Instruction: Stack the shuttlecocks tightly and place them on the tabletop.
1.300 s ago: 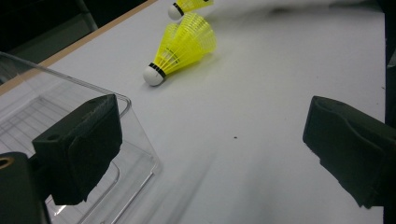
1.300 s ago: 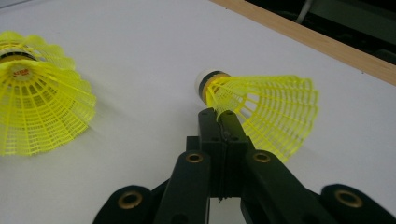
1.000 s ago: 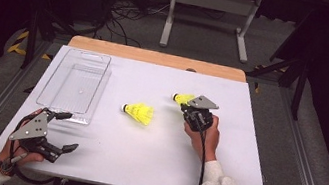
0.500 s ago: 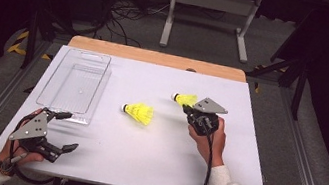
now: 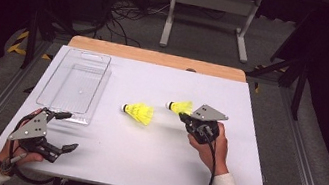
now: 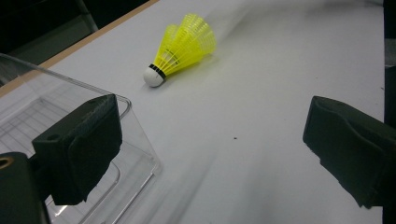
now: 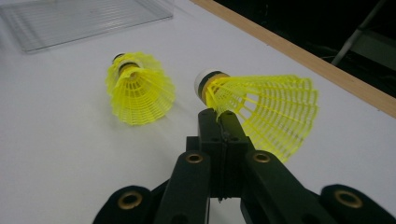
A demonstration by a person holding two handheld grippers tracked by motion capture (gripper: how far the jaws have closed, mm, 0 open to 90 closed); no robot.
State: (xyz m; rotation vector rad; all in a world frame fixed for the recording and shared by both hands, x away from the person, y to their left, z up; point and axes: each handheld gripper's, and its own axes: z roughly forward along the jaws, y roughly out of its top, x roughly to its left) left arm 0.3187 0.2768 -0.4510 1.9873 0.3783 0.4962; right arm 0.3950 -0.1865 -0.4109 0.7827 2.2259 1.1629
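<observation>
Right hand-held gripper [image 7: 218, 122] clamped shut on a shuttlecock [image 7: 261, 109], pinching its skirt near the cork; it has lifted and shifted a little since earlier. Second shuttlecock [image 5: 138, 112] lies on desk [image 5: 152, 156] to its left. Tray [image 5: 73, 86] empty: nothing delivered yet. Left hand-held gripper [image 6: 210, 154] wide open, empty, beside tray, unmoved.

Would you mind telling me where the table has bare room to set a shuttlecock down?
The near strip between the left hand-held gripper and the right hand-held gripper is bare, as is the far right corner. The middle is crowded: one shuttlecock lies there, another shuttlecock sits in the right jaws. The clear tray stands left.
</observation>
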